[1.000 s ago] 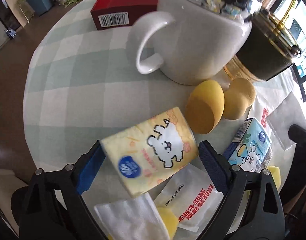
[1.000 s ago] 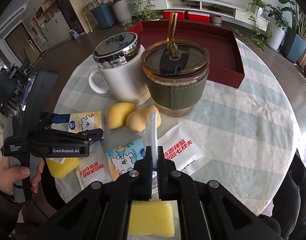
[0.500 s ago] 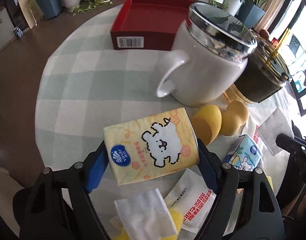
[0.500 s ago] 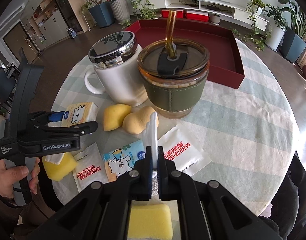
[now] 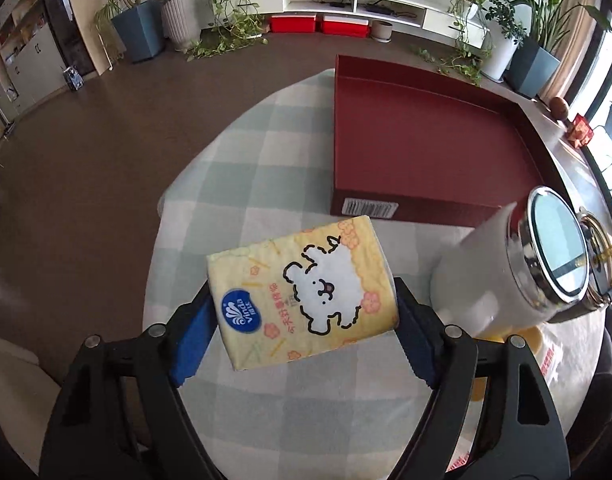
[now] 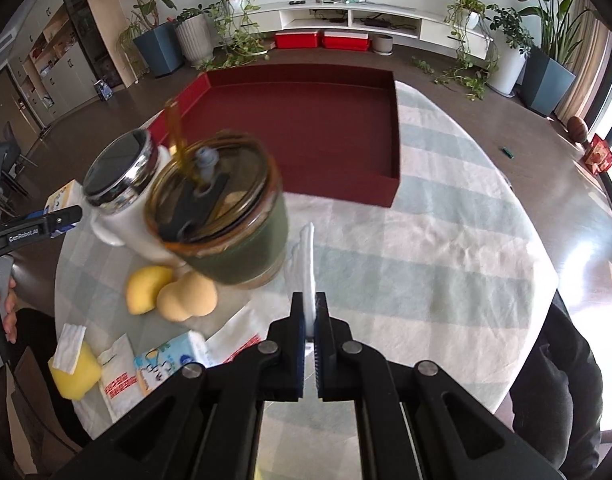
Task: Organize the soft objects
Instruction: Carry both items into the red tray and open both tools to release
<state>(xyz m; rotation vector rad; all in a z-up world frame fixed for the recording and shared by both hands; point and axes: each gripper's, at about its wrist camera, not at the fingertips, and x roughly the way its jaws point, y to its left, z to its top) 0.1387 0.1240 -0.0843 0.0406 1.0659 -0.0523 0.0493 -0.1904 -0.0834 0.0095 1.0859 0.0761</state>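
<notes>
Yellow tissue pack (image 5: 303, 292) now lifted off the table (image 5: 241, 184), clamped between left gripper (image 5: 301, 316) fingers; it lay on the cloth a second ago. Right gripper (image 6: 310, 316) fingers pinch a white cotton pad (image 6: 304, 256), also raised. Both look headed for the red tray (image 6: 306, 128), which is empty. Lidded mug (image 6: 119, 184) and tumbler (image 6: 221, 220): contents hidden.

We read "Vinda" in white on a blue round logo on the yellow tissue pack (image 5: 303, 294), beside orange Chinese characters too small to make out. A white barcode label sits on the red box (image 5: 422, 148) wall, digits unreadable. "GenRobot.AI" is printed in white on the left gripper (image 6: 61, 219).
</notes>
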